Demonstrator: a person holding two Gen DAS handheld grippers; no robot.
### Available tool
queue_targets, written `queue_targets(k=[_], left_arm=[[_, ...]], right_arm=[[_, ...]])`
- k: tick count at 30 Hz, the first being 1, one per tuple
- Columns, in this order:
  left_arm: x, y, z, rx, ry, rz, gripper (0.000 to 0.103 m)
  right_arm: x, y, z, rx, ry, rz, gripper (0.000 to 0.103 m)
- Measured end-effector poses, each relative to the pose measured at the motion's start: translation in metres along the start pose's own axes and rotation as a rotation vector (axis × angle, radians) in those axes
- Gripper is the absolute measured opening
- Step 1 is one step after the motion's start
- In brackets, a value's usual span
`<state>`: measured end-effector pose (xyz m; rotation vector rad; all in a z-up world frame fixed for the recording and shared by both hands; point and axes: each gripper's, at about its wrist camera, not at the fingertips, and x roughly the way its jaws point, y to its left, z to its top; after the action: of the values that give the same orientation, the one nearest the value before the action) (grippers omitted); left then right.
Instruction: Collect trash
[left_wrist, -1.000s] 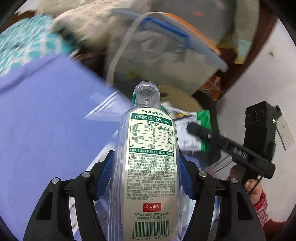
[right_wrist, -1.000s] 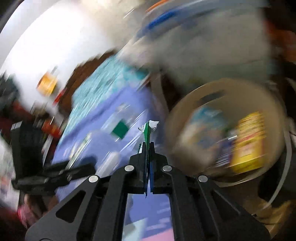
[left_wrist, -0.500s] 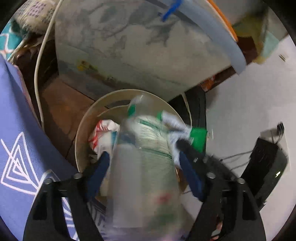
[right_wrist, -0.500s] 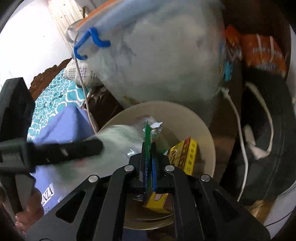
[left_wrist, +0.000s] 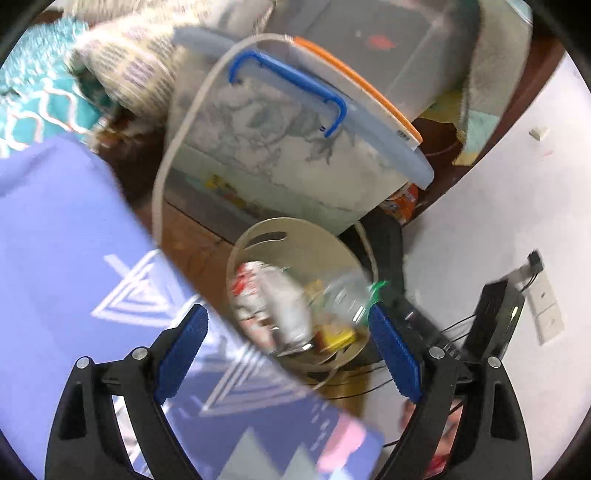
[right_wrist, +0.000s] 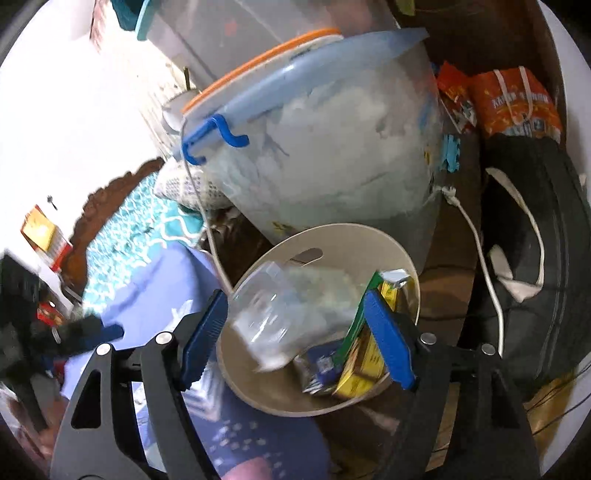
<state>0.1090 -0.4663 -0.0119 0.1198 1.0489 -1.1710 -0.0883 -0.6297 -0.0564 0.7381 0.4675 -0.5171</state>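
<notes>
Beige plastic bin (right_wrist: 376, 240), round, with a slot handle in its far wall, sits on the brown floor between the purple bedding (left_wrist: 55, 240) and a black bag (right_wrist: 535, 258). Contents noted: a clear plastic bottle (right_wrist: 288, 314), blurred and lying across the bin's opening; a yellow box (right_wrist: 364, 365) against the near-right wall; a dark wrapper beside it; a red-and-white packet (left_wrist: 251, 284) seen from the left wrist view. A green wrapper (right_wrist: 356, 321) lies against the right finger pad of the right gripper (right_wrist: 295, 332), above the bin; contact is uncertain.

Right gripper: jaws opening, wide apart, pads pressing on nothing. Left gripper (left_wrist: 288, 347): jaws opening, wide apart, nothing between them; it hangs above the bin's near rim.

Behind the bin, touching or nearly so, stands a translucent storage tub (right_wrist: 332, 166) with a pale blue lid and blue clip handle, holding pale cloth-like material. A white cable (right_wrist: 484, 258) runs down the bin's right side. Bedding edge crowds the bin's left rim; open floor is narrow on all sides.
</notes>
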Motion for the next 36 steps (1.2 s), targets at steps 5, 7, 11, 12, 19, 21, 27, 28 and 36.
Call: queue_targets(k=[5,7,11,12,19,21,27,28,36], left_arm=[[-0.045,0.002,-0.048,0.132,-0.063,0.216,0.085],[-0.062,0.008,-0.067,0.147,-0.075,0.268,0.088],[-0.089,0.023,-0.096,0.125,-0.089,0.339,0.091],[-0.098,0.028,-0.104,0.109,-0.094,0.354,0.092],[-0.144,0.033,-0.143,0.088,-0.138,0.432,0.094],[-0.156,0.032,-0.154,0.089,-0.14,0.449,0.094],[-0.179,0.022,-0.181,0.115,-0.165,0.507,0.094],[-0.182,0.019,-0.184,0.12,-0.174,0.511,0.094],[-0.202,0.004,-0.207,0.157,-0.211,0.527,0.094]], right_arm=[[-0.027,0.001,-0.03,0.059,-0.015,0.054,0.077],[-0.038,0.013,-0.047,0.066,-0.001,0.078,0.077],[-0.054,0.044,-0.085,0.045,0.026,0.099,0.077],[-0.058,0.053,-0.094,0.037,0.033,0.096,0.077],[-0.092,0.113,-0.147,-0.004,0.066,0.082,0.084],[-0.106,0.127,-0.157,-0.011,0.05,0.071,0.089],[-0.142,0.149,-0.181,0.013,0.025,0.044,0.091],[-0.146,0.151,-0.188,0.014,0.027,0.041,0.091],[-0.173,0.163,-0.208,0.015,-0.005,0.018,0.094]])
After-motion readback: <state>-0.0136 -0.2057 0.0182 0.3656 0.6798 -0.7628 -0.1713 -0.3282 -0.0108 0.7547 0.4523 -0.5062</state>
